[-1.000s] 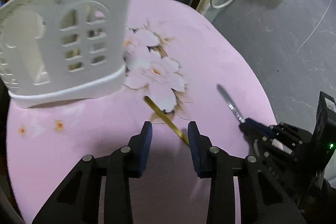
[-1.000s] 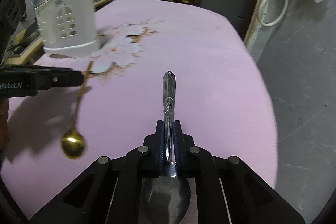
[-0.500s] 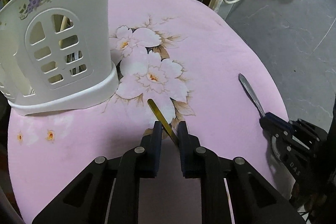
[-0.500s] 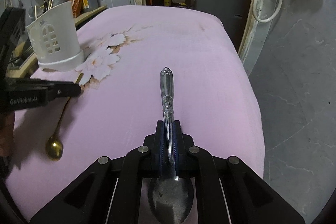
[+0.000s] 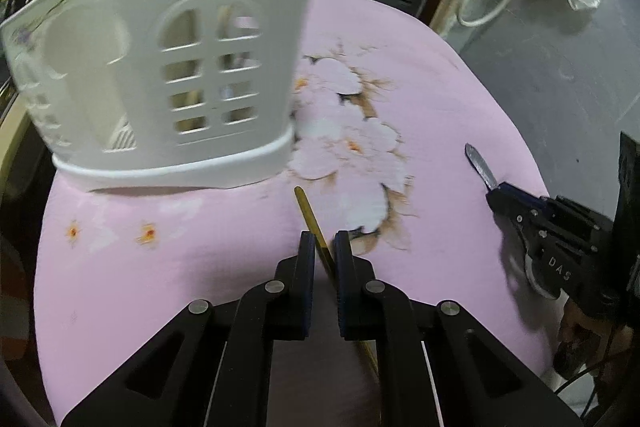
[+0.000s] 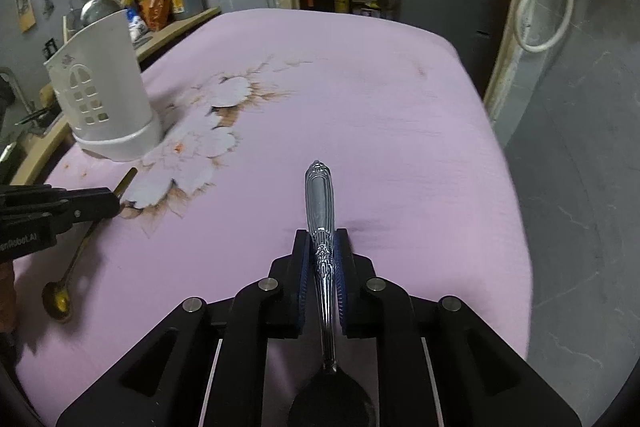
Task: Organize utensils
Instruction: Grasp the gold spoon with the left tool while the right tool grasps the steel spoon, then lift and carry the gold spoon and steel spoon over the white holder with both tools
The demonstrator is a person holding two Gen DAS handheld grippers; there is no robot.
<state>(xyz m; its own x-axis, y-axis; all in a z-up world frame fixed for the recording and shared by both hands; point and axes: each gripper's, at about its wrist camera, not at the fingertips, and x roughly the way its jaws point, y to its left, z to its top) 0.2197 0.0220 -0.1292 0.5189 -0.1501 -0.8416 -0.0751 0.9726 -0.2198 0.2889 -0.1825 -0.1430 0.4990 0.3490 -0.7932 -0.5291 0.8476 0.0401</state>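
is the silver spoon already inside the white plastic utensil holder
No, the silver spoon is clamped in the right gripper, away from the white plastic utensil holder.

We see a table under a pink floral cloth [image 6: 360, 115]. 1 white utensil holder [image 6: 108, 99] stands on it, just beside the printed blossoms [image 6: 200, 147].

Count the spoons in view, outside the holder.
2. The gold spoon is clamped by its handle in the left gripper; the silver spoon is clamped in the right gripper. More utensils may be hidden inside the white holder.
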